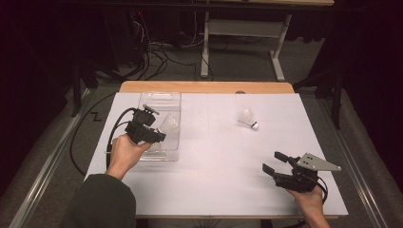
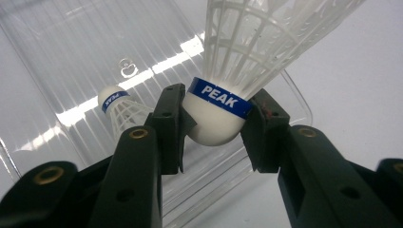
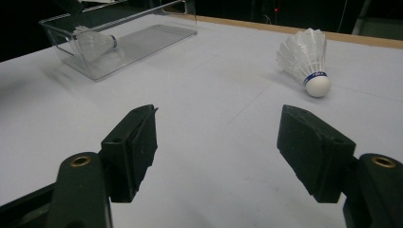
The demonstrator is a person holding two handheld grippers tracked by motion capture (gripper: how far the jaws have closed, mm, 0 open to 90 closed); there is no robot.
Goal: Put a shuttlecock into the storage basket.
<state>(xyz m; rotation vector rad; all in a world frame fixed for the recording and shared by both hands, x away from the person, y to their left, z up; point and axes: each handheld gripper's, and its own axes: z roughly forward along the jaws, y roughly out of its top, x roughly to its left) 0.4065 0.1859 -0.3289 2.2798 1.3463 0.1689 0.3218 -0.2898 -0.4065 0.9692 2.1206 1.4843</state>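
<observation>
Nearest, at the right near edge of the table (image 1: 214, 156), the right gripper (image 1: 274, 162) is held with jaws spread wide and nothing between them. Further in on the left, a shuttlecock (image 2: 216, 111) is clamped by its white cork in the left gripper (image 1: 159, 136), right over the clear box (image 1: 161, 97). A second shuttlecock (image 2: 115, 103) is seen lying inside that box. Far right, a third one (image 1: 247, 118) is left lying on the table, well apart.

A clear box (image 1: 159, 100) is sitting left of centre on the table (image 1: 214, 166), with one shuttlecock (image 2: 116, 107) lying in it. Another shuttlecock (image 1: 247, 117) is lying right of centre, well apart from the box.
</observation>
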